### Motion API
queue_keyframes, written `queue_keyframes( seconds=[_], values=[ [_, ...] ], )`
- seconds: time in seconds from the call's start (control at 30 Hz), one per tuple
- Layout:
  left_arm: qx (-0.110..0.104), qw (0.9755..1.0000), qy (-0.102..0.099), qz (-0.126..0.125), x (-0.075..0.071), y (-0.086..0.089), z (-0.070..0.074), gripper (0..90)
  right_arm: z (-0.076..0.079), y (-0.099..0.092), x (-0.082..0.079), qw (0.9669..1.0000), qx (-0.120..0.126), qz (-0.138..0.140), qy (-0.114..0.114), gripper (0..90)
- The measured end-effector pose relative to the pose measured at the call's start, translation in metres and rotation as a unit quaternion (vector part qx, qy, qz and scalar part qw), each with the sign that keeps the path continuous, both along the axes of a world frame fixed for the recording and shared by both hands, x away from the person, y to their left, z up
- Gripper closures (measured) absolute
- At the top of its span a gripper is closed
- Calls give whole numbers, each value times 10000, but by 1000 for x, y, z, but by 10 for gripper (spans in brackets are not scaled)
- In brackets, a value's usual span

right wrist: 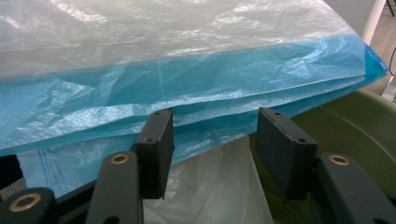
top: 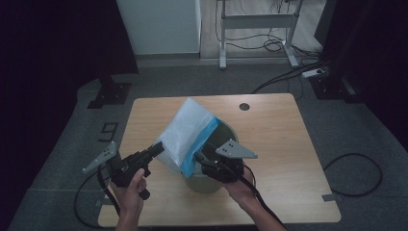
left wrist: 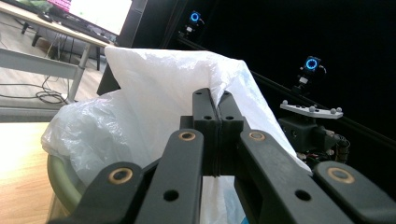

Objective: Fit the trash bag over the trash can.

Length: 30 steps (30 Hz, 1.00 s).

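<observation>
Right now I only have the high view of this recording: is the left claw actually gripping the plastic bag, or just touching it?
Observer: The left claw is shut on a fold of the white plastic bag, jaws pressed together.
Operator: And the right claw?
Observer: The right claw is open, its jaws apart just below the bag's blue band.
Operator: Is it pinching anything?
Observer: No, there's clear space between its jaws; the green bin sits beside it.
</observation>
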State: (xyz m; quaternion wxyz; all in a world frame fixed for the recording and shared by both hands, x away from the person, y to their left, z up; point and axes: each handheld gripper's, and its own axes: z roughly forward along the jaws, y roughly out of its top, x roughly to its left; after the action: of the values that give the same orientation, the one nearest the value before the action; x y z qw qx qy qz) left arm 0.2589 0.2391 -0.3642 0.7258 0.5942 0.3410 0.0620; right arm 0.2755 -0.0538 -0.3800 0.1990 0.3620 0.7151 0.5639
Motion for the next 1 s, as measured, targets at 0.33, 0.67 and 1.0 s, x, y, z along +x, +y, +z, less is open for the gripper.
queue_keyframes(
  seconds=[0.33,0.67,1.0],
  values=[
    [2,10000,3,85,1,1,-2,895,1,3,-9,9990,192,405,-1,409],
    [47,9998,16,188,3,-6,-2,896,-2,1,-39,9982,179,549,-178,336],
    [63,9999,20,142,6,-14,0,895,-12,17,-46,9985,-131,264,-455,383]
  ],
)
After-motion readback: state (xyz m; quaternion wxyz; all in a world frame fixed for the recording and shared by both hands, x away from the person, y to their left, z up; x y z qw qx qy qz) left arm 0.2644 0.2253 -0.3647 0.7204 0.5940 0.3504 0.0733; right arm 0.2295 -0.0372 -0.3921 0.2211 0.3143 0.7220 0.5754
